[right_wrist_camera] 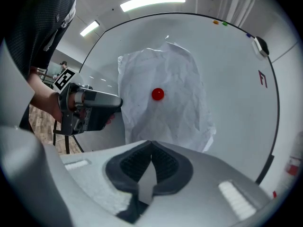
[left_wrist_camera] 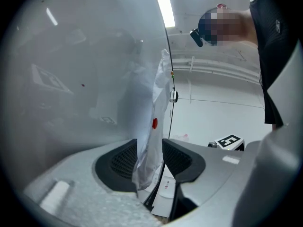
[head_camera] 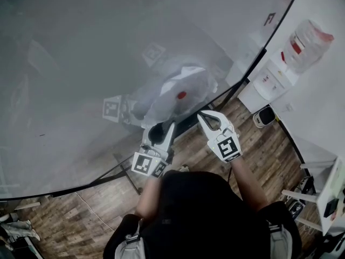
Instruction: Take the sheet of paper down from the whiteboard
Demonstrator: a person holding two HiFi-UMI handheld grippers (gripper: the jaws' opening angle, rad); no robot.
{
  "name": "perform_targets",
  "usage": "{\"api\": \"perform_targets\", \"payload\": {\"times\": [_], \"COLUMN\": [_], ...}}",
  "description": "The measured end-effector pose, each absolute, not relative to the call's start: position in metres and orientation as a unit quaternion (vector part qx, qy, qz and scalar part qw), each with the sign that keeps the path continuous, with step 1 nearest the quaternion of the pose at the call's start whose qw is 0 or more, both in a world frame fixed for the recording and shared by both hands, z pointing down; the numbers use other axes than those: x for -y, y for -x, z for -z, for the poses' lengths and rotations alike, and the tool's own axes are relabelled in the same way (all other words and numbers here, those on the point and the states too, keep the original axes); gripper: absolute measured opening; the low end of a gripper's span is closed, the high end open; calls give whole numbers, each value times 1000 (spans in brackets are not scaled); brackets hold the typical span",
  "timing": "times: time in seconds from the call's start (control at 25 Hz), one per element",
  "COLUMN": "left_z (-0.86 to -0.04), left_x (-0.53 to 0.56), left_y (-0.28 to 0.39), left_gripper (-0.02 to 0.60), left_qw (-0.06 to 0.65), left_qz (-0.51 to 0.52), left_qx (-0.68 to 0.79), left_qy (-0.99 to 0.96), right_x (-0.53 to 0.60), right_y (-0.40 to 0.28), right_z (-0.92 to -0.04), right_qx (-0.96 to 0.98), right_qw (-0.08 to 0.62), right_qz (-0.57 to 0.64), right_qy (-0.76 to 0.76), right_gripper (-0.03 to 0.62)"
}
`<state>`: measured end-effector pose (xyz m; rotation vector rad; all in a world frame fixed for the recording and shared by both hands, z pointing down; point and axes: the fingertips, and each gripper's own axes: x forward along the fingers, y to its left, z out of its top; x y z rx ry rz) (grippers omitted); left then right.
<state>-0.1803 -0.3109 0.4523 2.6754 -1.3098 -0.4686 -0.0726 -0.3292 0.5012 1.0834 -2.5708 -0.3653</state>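
Note:
A crumpled white sheet of paper (head_camera: 186, 88) hangs on the big whiteboard (head_camera: 81, 63), pinned by a red magnet (head_camera: 181, 95). My left gripper (head_camera: 161, 129) is at its lower left. In the left gripper view the left gripper (left_wrist_camera: 150, 148) is open, and the paper's (left_wrist_camera: 154, 126) lower edge hangs loose between the jaws, below the magnet (left_wrist_camera: 155, 123). My right gripper (head_camera: 202, 115) is at the lower right edge. In the right gripper view the right gripper (right_wrist_camera: 150, 145) is shut, with a pale strip of the paper (right_wrist_camera: 163, 103) pinched behind its tips. The magnet (right_wrist_camera: 157, 94) sits mid-sheet.
A water dispenser (head_camera: 272, 80) with a bottle (head_camera: 307, 42) stands to the right of the board, over a wooden floor (head_camera: 259, 150). The board's black frame (head_camera: 253, 63) runs down its right edge. A white table (head_camera: 334, 193) is at far right.

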Motion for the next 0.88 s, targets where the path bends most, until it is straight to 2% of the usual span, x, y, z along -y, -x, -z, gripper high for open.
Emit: {"api": "perform_targets", "payload": {"times": [0.08, 0.32, 0.44, 0.6, 0.88], "left_z": [-448, -442, -441, -441, -440], "left_x": [312, 319, 319, 319, 320], "left_y": [183, 193, 191, 190, 190], "left_gripper": [155, 38, 32, 26, 18], "left_qw": [63, 56, 55, 58, 51], "left_qz": [166, 173, 170, 171, 163], "left_qx": [445, 472, 468, 456, 450], "left_qy": [-878, -862, -866, -871, -876], "right_x": [330, 336, 338, 342, 349], "right_y": [76, 94, 103, 115, 127], "right_z": [-495, -464, -448, -436, -414], "right_qx": [903, 905, 899, 889, 879], "right_qw": [157, 149, 145, 150, 128], "right_qz": [130, 166, 184, 210, 236], "right_qy": [-377, -362, -369, -377, -394], "right_gripper": [5, 5, 8, 81, 133]}}
